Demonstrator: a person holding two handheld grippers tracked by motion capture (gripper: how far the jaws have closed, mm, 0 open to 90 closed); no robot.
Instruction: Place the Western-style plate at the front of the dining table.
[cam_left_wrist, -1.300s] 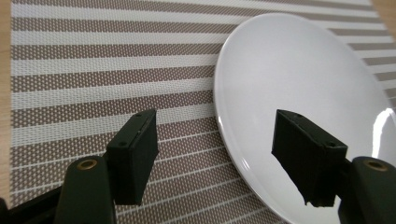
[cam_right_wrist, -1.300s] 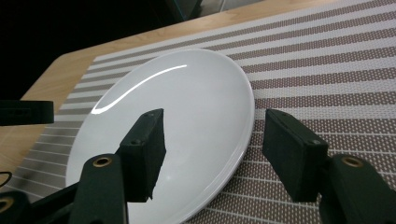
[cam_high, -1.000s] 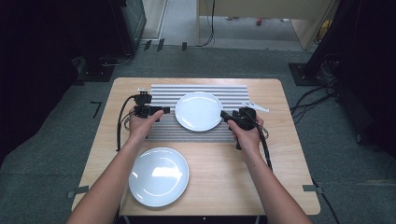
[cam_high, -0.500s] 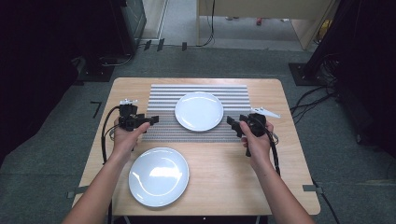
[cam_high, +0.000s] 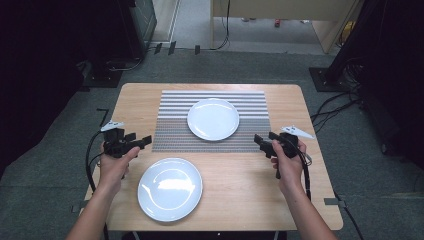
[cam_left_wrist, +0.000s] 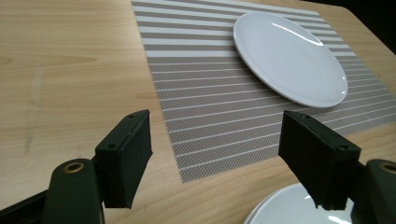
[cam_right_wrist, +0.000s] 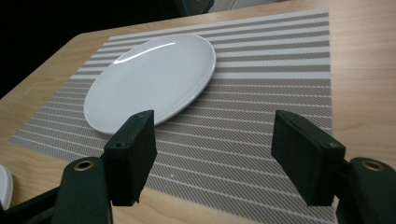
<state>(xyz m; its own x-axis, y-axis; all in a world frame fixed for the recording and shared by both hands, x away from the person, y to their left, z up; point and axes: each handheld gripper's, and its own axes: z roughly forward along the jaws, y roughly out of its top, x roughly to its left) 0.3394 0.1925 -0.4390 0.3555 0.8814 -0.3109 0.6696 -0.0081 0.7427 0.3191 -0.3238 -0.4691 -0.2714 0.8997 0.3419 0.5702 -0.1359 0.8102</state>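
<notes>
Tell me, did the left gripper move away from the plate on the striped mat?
Yes. The left gripper has pulled back left and toward the person, off the striped mat; a second ago it sat right beside the plate.

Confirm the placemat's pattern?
Grey and white horizontal stripes on the placemat; clearest in the high view.

The left black tongs (cam_left_wrist: 217, 163) stand wide apart over the light wooden counter (cam_left_wrist: 60, 70), above the grey-and-white striped placemat's (cam_left_wrist: 210, 112) corner; a round white plate (cam_left_wrist: 289, 56) sits on it, another plate's rim (cam_left_wrist: 280, 207) nearer.
</notes>
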